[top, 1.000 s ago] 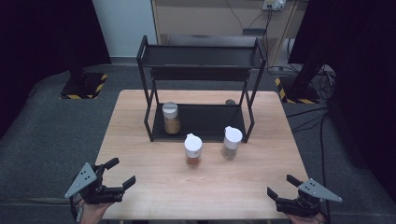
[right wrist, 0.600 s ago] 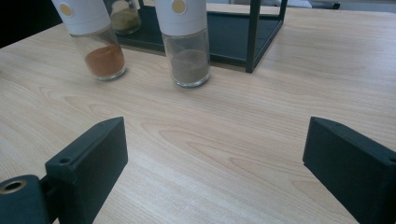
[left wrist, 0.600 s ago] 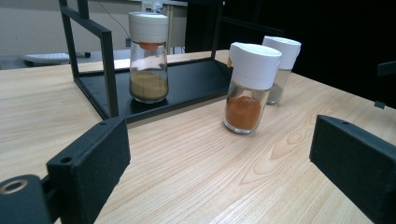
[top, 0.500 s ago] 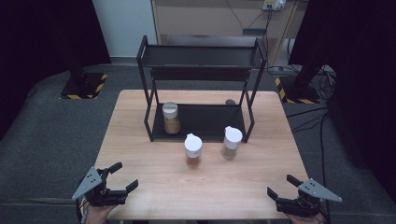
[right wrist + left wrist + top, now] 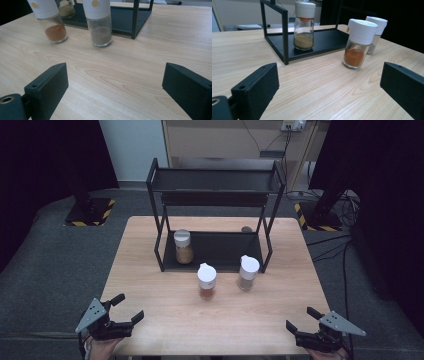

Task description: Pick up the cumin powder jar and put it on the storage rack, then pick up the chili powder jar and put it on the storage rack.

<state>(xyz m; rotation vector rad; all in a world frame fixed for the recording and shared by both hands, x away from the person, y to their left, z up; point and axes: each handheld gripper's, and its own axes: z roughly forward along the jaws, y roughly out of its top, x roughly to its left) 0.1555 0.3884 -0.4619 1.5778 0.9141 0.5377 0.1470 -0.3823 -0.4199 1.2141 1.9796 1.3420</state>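
Note:
Three glass spice jars stand on a wooden table (image 5: 150, 245). A silver-capped jar of tan powder (image 5: 183, 247) (image 5: 304, 27) sits on the bottom shelf of a black two-tier rack (image 5: 215, 180). In front of the rack stand a white-capped jar of orange powder (image 5: 206, 281) (image 5: 359, 43) (image 5: 51, 21) and a white-capped jar of grey-brown powder (image 5: 247, 272) (image 5: 99, 23). My left gripper (image 5: 129, 307) (image 5: 328, 75) hovers open at the near left corner; its jaws have just been opening, with nothing between them. My right gripper (image 5: 301, 318) (image 5: 115, 75) is open and empty at the near right corner.
A small dark round thing (image 5: 246, 229) lies on the table behind the rack's right side. The rack's top shelf (image 5: 215, 172) holds nothing. Grey carpet (image 5: 55, 265) surrounds the table, with stand bases and cables (image 5: 330, 210) at the back.
The left gripper has slipped a little toward the table's near edge. The jars and the right gripper have kept their places.

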